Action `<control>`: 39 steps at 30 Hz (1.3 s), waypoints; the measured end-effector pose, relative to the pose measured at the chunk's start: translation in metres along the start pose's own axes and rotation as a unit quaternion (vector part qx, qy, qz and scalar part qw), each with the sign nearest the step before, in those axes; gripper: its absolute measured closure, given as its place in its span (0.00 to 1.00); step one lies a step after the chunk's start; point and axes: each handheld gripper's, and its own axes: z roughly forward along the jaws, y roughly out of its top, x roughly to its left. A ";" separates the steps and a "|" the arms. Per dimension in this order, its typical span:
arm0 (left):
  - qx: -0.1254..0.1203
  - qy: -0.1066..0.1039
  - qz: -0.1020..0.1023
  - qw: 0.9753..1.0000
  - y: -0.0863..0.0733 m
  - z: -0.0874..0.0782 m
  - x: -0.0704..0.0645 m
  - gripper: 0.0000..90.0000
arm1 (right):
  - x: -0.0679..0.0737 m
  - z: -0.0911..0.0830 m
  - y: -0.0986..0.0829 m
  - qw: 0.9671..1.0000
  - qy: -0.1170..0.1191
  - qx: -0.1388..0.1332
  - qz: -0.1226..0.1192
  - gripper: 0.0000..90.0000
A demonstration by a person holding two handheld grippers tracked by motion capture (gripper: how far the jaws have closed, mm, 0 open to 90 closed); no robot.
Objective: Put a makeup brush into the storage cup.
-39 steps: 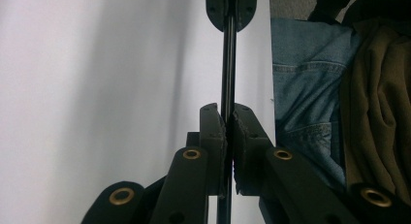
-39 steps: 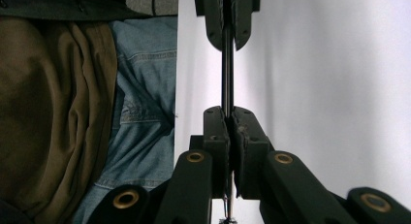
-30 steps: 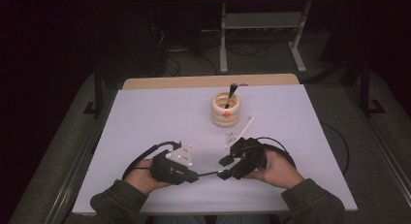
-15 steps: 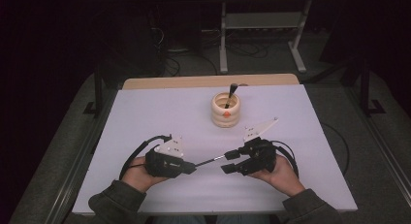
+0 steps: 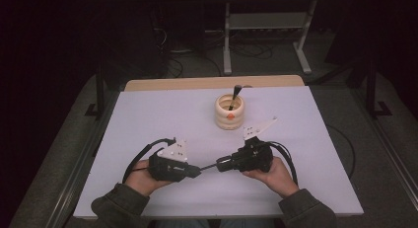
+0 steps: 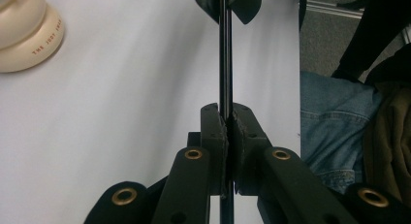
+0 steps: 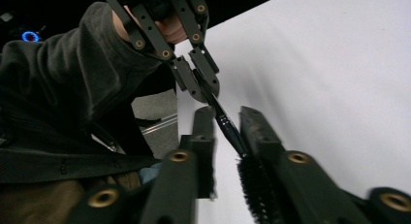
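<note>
In the high view, the left hand-held gripper (image 5: 194, 171) and the right hand-held gripper (image 5: 222, 165) face each other low over the near half of the white desk (image 5: 148, 119), tips close together. A thin dark brush (image 5: 209, 167) spans the short gap between them, level with the desk. Farther back, near the desk's middle, stands a cream ribbed holder (image 5: 229, 112) with an orange spot on its front; a dark-handled tool (image 5: 234, 95) leans out of its opening.

In the left gripper view, the left hand-held gripper (image 6: 227, 132) is clamped shut on the brush (image 6: 225, 54), whose slim black handle runs straight up from between the pads to the tip of the right hand-held gripper (image 6: 228, 3) at the top edge. The holder (image 6: 26, 32) sits at the upper left on the desk (image 6: 121, 88), well apart from the brush.

In the right gripper view, the right hand-held gripper (image 7: 228, 122) stands narrowly parted, with the brush (image 7: 230, 132) lying slantwise in the gap; its black bristles rest against the right-hand finger (image 7: 261, 136), and the other finger (image 7: 203, 132) stands just clear. The handle runs up to the left hand-held gripper (image 7: 203, 90), which pinches its far end above the desk (image 7: 329, 78).
</note>
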 end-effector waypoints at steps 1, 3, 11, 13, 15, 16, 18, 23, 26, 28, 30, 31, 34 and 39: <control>0.002 -0.001 0.002 1.000 0.000 0.000 0.000 0.94 | -0.001 0.000 0.000 1.000 0.010 -0.003 0.002 0.91; 0.008 -0.005 0.002 1.000 0.000 0.002 -0.001 0.94 | -0.001 0.001 0.000 1.000 0.027 -0.005 0.000 0.94; 0.036 -0.008 0.011 0.999 0.003 0.011 -0.003 0.85 | 0.007 0.005 0.008 0.997 -0.008 0.059 -0.043 0.94; 0.041 -0.013 0.015 0.999 0.005 0.013 -0.004 0.88 | 0.013 0.007 0.013 0.995 -0.023 0.083 -0.056 0.94; 0.044 -0.010 0.020 0.999 0.006 0.014 -0.006 0.94 | 0.016 0.009 0.018 0.993 -0.021 0.091 -0.065 0.94; 0.046 -0.010 0.022 0.999 0.006 0.014 -0.007 0.94 | 0.017 0.008 0.019 0.993 -0.022 0.091 -0.067 0.94; 0.041 -0.005 0.021 0.999 0.006 0.013 -0.007 0.95 | 0.018 0.008 0.020 0.994 -0.021 0.082 -0.064 0.93; 0.017 -0.002 0.006 1.000 0.005 0.010 -0.006 0.95 | 0.014 0.008 0.014 0.998 -0.025 0.044 -0.044 0.77; 0.015 0.000 0.003 1.000 0.004 0.010 -0.005 0.95 | 0.013 0.009 0.010 0.998 -0.024 0.028 -0.042 0.80; 0.013 0.001 0.001 1.000 0.004 0.010 -0.005 0.95 | 0.013 0.010 0.009 0.999 -0.022 0.015 -0.042 0.84; 0.013 0.000 -0.001 1.000 0.003 0.011 -0.004 0.95 | 0.013 0.010 0.008 0.999 -0.019 0.005 -0.040 0.91; 0.013 0.000 -0.001 1.000 0.003 0.011 -0.004 0.95 | 0.013 0.010 0.008 0.999 -0.019 0.005 -0.040 0.91; 0.017 -0.008 0.001 1.000 0.004 0.013 -0.006 0.94 | 0.015 0.011 0.010 0.999 -0.015 0.008 -0.046 0.93; 0.021 -0.013 0.004 1.000 0.006 0.015 -0.007 0.89 | 0.022 0.013 0.020 0.996 -0.036 0.055 -0.062 0.94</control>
